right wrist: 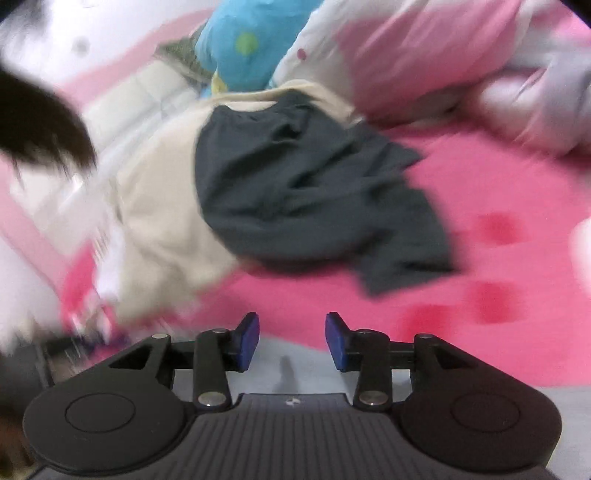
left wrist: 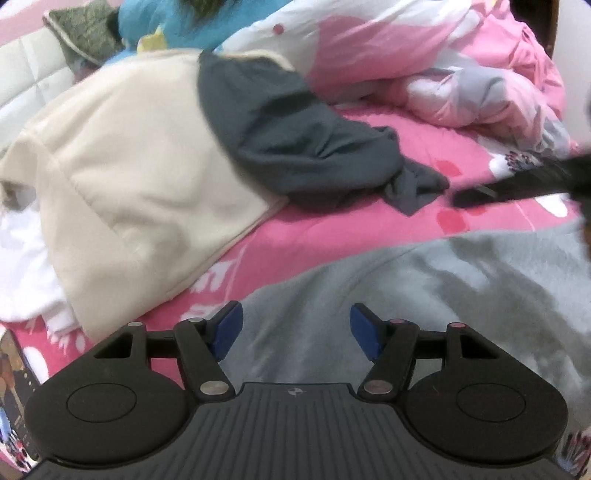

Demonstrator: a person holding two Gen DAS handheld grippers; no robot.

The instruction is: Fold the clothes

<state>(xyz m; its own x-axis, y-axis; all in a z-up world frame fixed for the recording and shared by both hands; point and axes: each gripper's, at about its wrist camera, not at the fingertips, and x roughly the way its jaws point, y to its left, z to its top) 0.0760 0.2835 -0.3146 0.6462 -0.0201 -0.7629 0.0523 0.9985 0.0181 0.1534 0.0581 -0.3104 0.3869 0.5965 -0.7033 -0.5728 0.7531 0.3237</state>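
Note:
A light grey fleece garment (left wrist: pixel 424 288) lies spread on the pink bedsheet under my left gripper (left wrist: pixel 295 332), which is open with nothing between its blue pads. A dark grey garment (left wrist: pixel 295 147) lies crumpled farther back, partly on a cream garment (left wrist: pixel 140 177). In the right wrist view, which is blurred, the same dark grey garment (right wrist: pixel 306 192) lies ahead on the cream garment (right wrist: pixel 162 229). My right gripper (right wrist: pixel 291 341) is open and empty above the edge of the grey fleece (right wrist: pixel 295 373). A dark blurred shape, seemingly the other gripper (left wrist: pixel 517 184), reaches in from the right.
A pink and white duvet (left wrist: pixel 461 74) is bunched at the back right. A blue cushion (left wrist: pixel 207 22) and a green cushion (left wrist: pixel 88 33) lie at the back. White cloth (left wrist: pixel 26 266) sits at the left beside the cream garment. The pink sheet (right wrist: pixel 498 206) shows between garments.

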